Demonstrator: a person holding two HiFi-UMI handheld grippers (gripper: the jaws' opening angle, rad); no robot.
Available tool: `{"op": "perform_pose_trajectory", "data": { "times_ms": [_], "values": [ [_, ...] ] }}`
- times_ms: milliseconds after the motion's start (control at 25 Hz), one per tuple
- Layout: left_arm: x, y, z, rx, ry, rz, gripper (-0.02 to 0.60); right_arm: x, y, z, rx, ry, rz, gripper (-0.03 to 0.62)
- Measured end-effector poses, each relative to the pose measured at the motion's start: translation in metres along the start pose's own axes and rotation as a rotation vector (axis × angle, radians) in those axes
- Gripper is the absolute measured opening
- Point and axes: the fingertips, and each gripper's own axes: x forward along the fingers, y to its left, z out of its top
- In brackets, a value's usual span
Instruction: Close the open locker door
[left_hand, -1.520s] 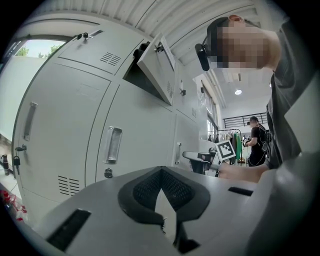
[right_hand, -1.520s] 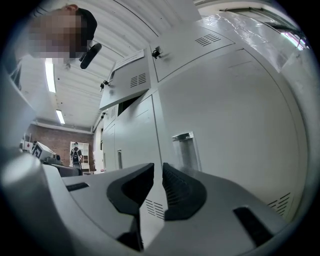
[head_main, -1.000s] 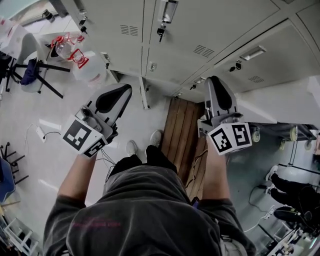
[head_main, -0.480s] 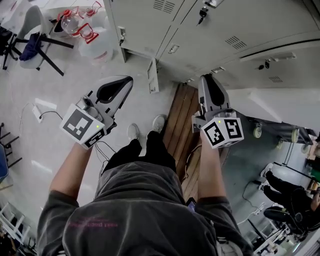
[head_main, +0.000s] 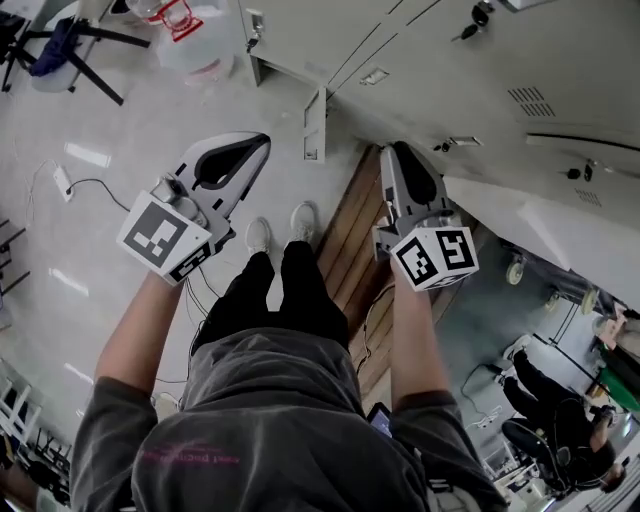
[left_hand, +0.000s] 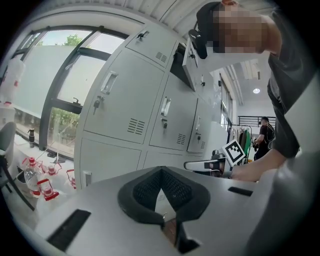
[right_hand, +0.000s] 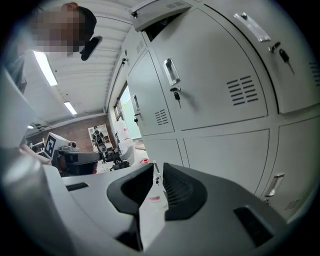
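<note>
A row of grey lockers (head_main: 480, 70) runs along the top of the head view. One door leaf (head_main: 315, 125) stands out from the row; it shows high up as the open door (left_hand: 186, 57) in the left gripper view and as the open door (right_hand: 155, 12) in the right gripper view. My left gripper (head_main: 262, 141) (left_hand: 161, 170) hangs short of the lockers, tips together, holding nothing. My right gripper (head_main: 393, 148) (right_hand: 157, 167) points at closed lower doors, its tips drawn almost together around nothing. Neither touches the open door.
Water jugs (head_main: 195, 45) with red handles and a chair (head_main: 60, 45) stand at the left. A wooden board (head_main: 350, 250) lies on the floor under my right arm. A cable and plug (head_main: 65, 180) trail on the left floor. A seated person (head_main: 550, 400) is at the right.
Both grippers have sunk lower in front of the lockers. The head view has tilted down, so the locker row slid toward the top edge. Neither gripper's jaws look different.
</note>
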Motion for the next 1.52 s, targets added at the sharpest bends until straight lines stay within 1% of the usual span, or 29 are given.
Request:
{"op": "perform_pose_trajectory", "data": {
  "times_ms": [120, 280, 480, 680, 800, 1000, 1240, 1520],
  "values": [
    [0.013, 0.011, -0.026, -0.018, 0.017, 0.032, 0.014, 0.018, -0.01, -0.03, 0.006, 0.05, 0.036, 0.071],
    [0.03, 0.03, -0.066, -0.047, 0.042, 0.066, 0.014, 0.043, -0.026, -0.077, 0.019, 0.113, 0.062, 0.072],
    [0.047, 0.047, -0.134, -0.098, 0.095, 0.11, 0.014, 0.07, -0.048, -0.148, 0.044, 0.193, 0.105, 0.085],
    [0.058, 0.057, -0.195, -0.133, 0.156, 0.128, 0.014, 0.093, -0.067, -0.221, 0.065, 0.266, 0.124, 0.092],
    [0.062, 0.063, -0.224, -0.148, 0.18, 0.135, 0.014, 0.102, -0.075, -0.255, 0.103, 0.297, 0.129, 0.099],
    [0.07, 0.069, -0.262, -0.183, 0.194, 0.162, 0.014, 0.11, -0.088, -0.305, 0.129, 0.346, 0.142, 0.101],
    [0.074, 0.079, -0.297, -0.21, 0.206, 0.199, 0.014, 0.118, -0.095, -0.369, 0.128, 0.433, 0.164, 0.11],
    [0.075, 0.083, -0.333, -0.234, 0.234, 0.243, 0.014, 0.123, -0.105, -0.421, 0.13, 0.498, 0.177, 0.115]
  ]
}}
